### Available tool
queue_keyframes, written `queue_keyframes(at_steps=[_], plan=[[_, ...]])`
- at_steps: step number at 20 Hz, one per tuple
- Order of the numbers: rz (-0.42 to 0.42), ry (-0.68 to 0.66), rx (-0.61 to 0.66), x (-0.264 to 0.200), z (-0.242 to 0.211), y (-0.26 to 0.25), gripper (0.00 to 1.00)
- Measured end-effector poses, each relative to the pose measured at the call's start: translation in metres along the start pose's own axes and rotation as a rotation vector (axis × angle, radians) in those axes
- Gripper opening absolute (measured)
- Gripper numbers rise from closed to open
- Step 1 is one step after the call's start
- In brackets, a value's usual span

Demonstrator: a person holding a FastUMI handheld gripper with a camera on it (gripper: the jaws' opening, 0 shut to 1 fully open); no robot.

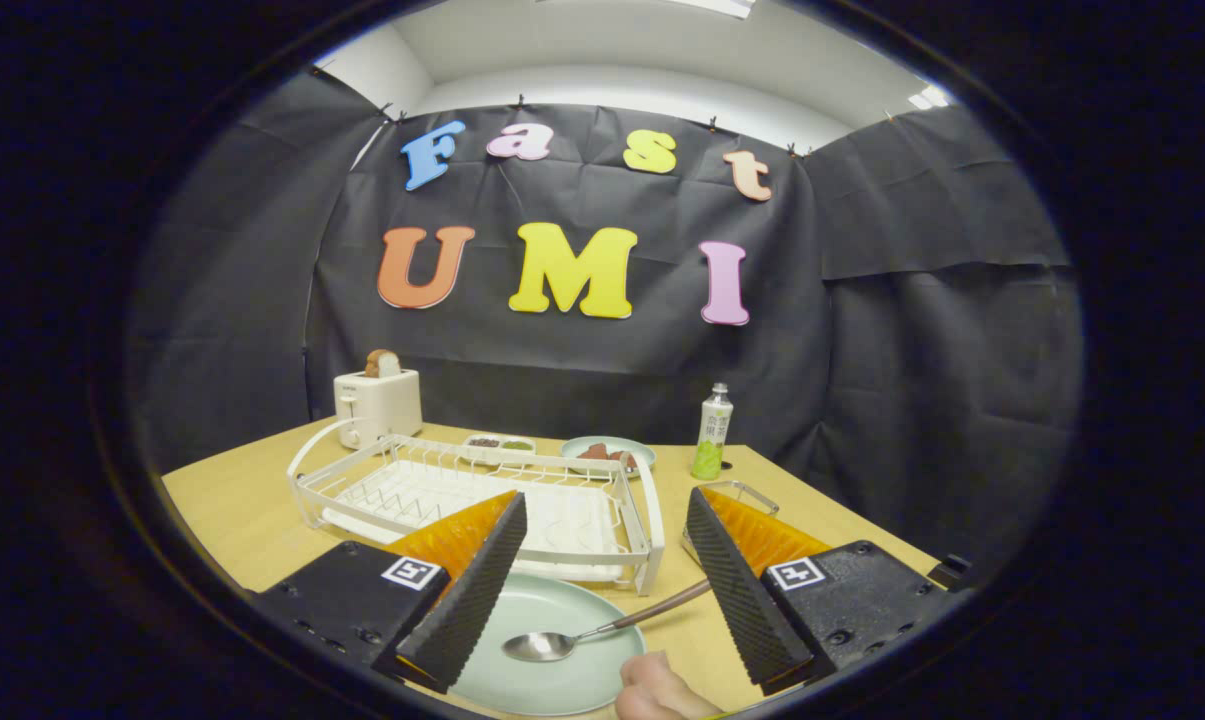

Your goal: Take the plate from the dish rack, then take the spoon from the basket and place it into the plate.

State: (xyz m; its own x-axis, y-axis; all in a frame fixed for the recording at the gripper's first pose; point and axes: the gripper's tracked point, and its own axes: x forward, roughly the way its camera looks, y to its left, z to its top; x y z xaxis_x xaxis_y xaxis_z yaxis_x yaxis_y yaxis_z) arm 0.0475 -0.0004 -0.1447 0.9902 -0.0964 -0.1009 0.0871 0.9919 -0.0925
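Wooden table [242, 520] is carrying a white dish rack [462, 490], sitting empty just beyond your fingers. Your gripper [602, 590] is hanging spread wide, gripping nothing, over the pale green plate [552, 660]. Its spoon [602, 632] is lying bowl-down on the plate, handle reaching toward the wire basket [737, 492].

Glossy metal spoon [552, 645] on a smooth matt plate [547, 680], white wire rack [482, 500] on wood-look table [232, 510]
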Motion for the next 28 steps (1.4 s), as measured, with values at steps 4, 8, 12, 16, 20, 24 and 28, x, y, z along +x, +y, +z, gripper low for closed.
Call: queue_keyframes(at_steps=[4,8,12,16,20,24,28], plan=[[0.006,0.002,-0.003,-0.003,-0.003,0.002,1.0],[0.016,0.004,0.004,-0.008,-0.001,0.004,1.0],[0.019,-0.001,0.0,-0.015,0.002,0.005,1.0],[0.025,-0.009,0.0,-0.026,0.007,0.006,1.0],[0.07,0.003,0.01,-0.038,0.008,0.014,1.0],[0.07,-0.022,0.024,-0.048,0.018,0.011,1.0],[0.082,-0.033,0.021,-0.052,0.018,0.015,1.0]])
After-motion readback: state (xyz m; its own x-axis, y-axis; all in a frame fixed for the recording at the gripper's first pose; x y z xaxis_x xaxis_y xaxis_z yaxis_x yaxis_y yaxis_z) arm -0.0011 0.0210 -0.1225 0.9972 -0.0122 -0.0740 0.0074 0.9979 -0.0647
